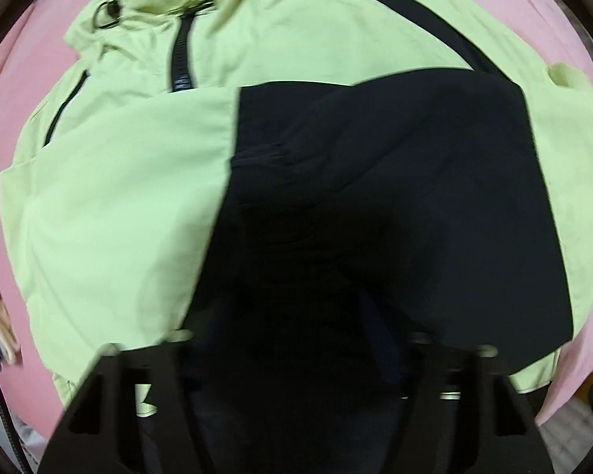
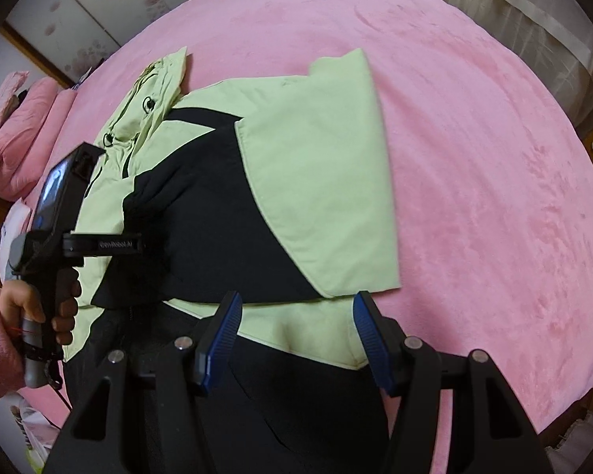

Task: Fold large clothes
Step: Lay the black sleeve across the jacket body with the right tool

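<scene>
A pink bed [image 2: 474, 166] fills most of both views, its plush cover running out to pink pillows [image 2: 23, 134] at the far left. On it lies the jacket [image 2: 316, 181] — pale green with black panels, partly folded, both sleeves brought in over the chest so that a black sleeve [image 2: 201, 233] crosses under a green one. The hood [image 2: 158, 91] lies at the far end with its drawcord eyelets showing, and a short black zip [image 1: 182, 51] runs down from the collar.

The left tool [image 2: 79, 245], held by a hand [image 2: 39, 304] in a pink sleeve, points straight down onto the black sleeve (its fingertips are lost against the dark cloth in the left wrist view, so I cannot tell whether they pinch it).

The right tool [image 2: 296, 339] hangs over the jacket's near hem — its blue-ribbed fingers [image 2: 221, 335] spread apart, green fabric visible between them, nothing gripped
</scene>
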Available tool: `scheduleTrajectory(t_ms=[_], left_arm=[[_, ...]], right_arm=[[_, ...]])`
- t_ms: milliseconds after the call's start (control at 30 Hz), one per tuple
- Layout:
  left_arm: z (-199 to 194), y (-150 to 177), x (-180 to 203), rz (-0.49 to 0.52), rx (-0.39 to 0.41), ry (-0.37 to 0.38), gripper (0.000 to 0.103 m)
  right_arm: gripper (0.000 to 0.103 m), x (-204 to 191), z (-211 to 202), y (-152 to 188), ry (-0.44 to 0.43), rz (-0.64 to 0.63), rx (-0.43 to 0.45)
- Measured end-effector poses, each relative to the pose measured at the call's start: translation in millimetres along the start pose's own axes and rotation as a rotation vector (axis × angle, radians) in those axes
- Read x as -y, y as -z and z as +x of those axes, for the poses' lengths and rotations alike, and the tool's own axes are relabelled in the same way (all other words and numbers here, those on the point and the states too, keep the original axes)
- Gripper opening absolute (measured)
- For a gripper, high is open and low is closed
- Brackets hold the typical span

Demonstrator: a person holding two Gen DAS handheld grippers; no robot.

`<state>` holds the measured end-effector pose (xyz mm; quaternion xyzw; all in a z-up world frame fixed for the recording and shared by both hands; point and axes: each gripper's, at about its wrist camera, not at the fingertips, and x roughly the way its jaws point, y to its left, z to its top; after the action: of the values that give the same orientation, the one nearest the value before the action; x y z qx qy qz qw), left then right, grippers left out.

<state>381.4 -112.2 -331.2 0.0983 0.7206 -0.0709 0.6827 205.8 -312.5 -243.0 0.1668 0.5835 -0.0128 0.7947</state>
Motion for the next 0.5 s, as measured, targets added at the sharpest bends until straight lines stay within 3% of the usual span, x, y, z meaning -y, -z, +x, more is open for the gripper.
scheduleTrajectory(t_ms=[200, 300, 400, 500], left_arm=[[-12.8, 1.5, 15.3, 0.034, 0.043, -0.054, 0.024], [-43.8, 5.8, 18.9, 0.047, 0.149, -0.072, 0.018], [-91.8, 12.1, 16.7, 0.048, 0.290, -0.091, 0.018], [-127.3, 17.6, 4.8, 0.024, 0.376, -0.082, 0.018]], right_arm=[[0.059, 11.6, 10.0, -4.4, 0.009, 0.044, -0.023], [0.059, 14.7, 13.4, -7.4, 0.017, 0.048, -0.025], [0.059, 16.0, 14.2, -11.0, 0.019, 0.035, -0.015], [0.059, 16.4, 13.8, -15.1, 0.024, 0.025, 0.001]])
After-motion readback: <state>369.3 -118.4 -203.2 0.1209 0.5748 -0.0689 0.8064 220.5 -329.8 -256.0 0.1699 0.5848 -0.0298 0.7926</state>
